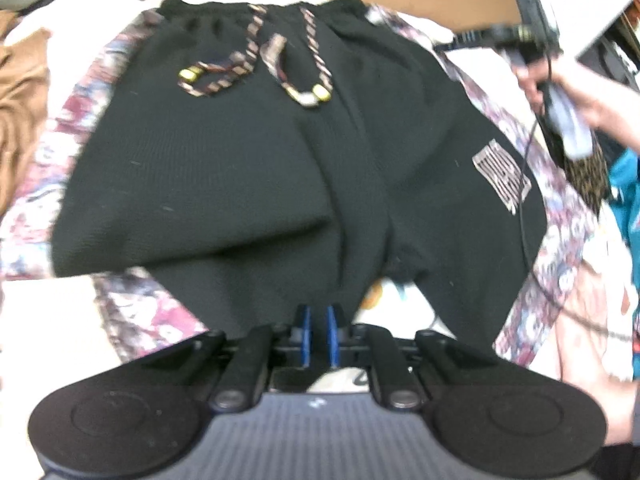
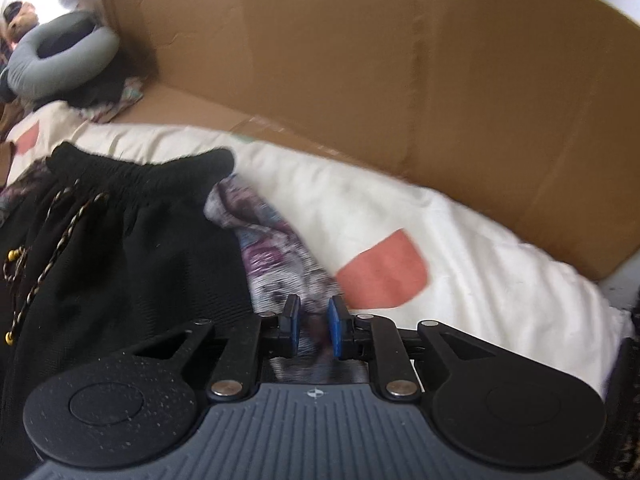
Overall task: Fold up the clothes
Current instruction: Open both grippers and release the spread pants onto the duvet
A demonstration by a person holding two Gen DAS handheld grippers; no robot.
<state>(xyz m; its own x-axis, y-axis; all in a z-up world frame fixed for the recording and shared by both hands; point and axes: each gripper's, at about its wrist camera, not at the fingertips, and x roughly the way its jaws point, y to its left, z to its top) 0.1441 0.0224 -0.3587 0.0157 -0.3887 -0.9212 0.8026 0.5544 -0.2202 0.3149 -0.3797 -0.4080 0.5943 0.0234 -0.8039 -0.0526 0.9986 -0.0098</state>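
Black shorts (image 1: 240,160) lie flat with the waistband far from me, on a floral cloth (image 1: 80,120). A striped drawstring (image 1: 312,52) with yellow beads rests on the front, and a pale logo (image 1: 502,176) marks the right leg. My left gripper (image 1: 319,336) is at the near edge, blue pads nearly together with the black fabric of the crotch running into them. In the right wrist view, my right gripper (image 2: 314,328) hovers over the floral cloth (image 2: 272,248) just right of the shorts (image 2: 120,260), pads slightly apart and holding nothing I can see.
A hand (image 1: 576,92) holds the right gripper at upper right, its cable (image 1: 528,220) trailing over the shorts. Cream bedding (image 2: 360,208) lies underneath, a cardboard wall (image 2: 400,80) behind. Around them are a grey neck pillow (image 2: 60,60), a brown garment (image 1: 20,92) and a teal garment (image 1: 628,200).
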